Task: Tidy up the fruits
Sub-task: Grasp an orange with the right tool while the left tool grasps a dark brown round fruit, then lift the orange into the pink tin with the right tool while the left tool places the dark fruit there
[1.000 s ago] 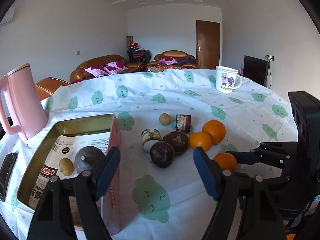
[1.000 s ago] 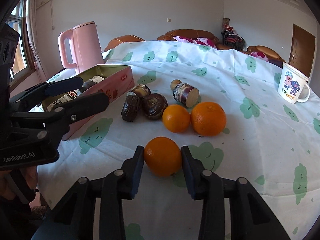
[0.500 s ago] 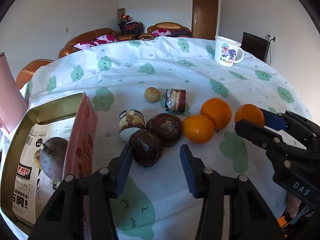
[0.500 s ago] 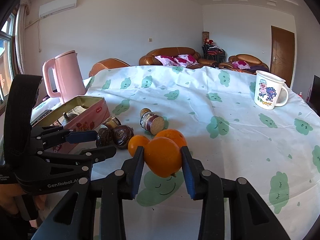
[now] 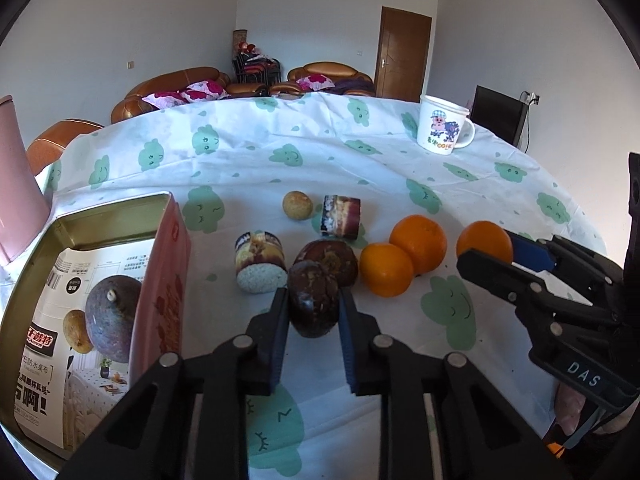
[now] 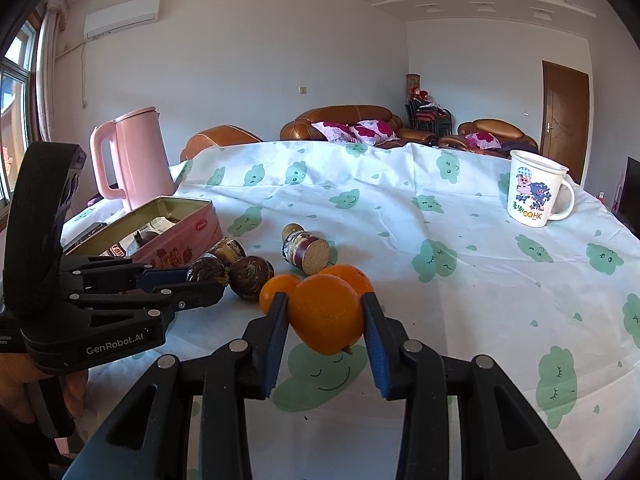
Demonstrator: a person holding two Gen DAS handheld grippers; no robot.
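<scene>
The dark fruit (image 5: 313, 299) sits on the desk (image 5: 400, 168) at the front of the cluster, pinched between the fingers of the left gripper (image 5: 313, 320), which is clenched on both its sides. Whether it is lifted off the cloth I cannot tell. Touching it behind is a second dark fruit (image 5: 329, 258), and just left of that lies a cut piece (image 5: 260, 262) with a pale face turned forward. Farther back lie a small tan fruit (image 5: 297, 205) and another cut piece (image 5: 341, 216), side by side.

To the right of the dark pair, two oranges (image 5: 404, 256) rest against each other on the cloth. A third orange (image 6: 326, 314) is up off the desk, grasped firmly in the right gripper (image 6: 325, 320), whose blue pads press on its left and right sides.

At the left stands an open pink tin (image 5: 170, 276) lined with printed paper; inside it lie a purple fruit (image 5: 112, 320) and a small tan one (image 5: 76, 330), touching. Beyond the tin stands a pink kettle (image 6: 132, 160). Well apart, near the desk's far right edge, stands a white mug (image 5: 442, 130) with a cartoon print, its handle to the right.
</scene>
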